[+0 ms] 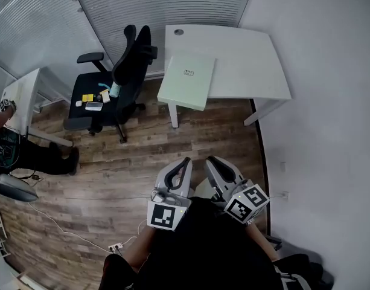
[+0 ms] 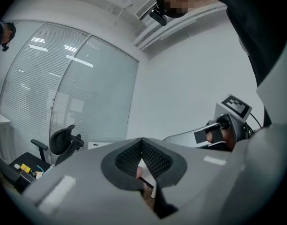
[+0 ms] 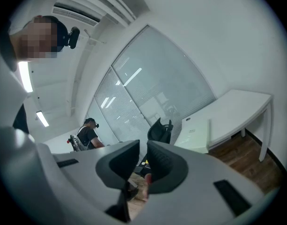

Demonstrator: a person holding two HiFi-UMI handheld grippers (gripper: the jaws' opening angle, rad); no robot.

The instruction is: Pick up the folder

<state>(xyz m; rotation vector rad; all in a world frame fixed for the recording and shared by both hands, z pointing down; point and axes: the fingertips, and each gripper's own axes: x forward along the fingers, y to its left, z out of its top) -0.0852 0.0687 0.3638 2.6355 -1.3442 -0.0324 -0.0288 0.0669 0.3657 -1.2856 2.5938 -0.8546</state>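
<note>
Pale green folder lies flat at the near left corner of a white desk, its near edge seeming to jut a little past the desk's front edge. The folder is close to square, with its slightly longer sides running away from the person and skewed a touch against the desk's edges. It sits well apart from both tongs, straight ahead across a stretch of bare wood floor.

The left tongs point almost directly at it. The right tongs, just beside them, would have to swing slightly left, so the left hand looks marginally better lined up, though neither is clearly nearer. In the left gripper view the left tongs have their ribbed pads pressed together at the tips with nothing between them. In the right gripper view the right tongs stand a thin slit apart, also empty, with the folder visible beyond them on the desk corner.

A black office chair stands just left of that corner, with small items on its seat. It is beside the straight path, not across it, but likely close enough to crowd a reach from the left. A second person sits at the far left, clear of the route. Both tongs will probably have to open wider to take the jutting edge.
</note>
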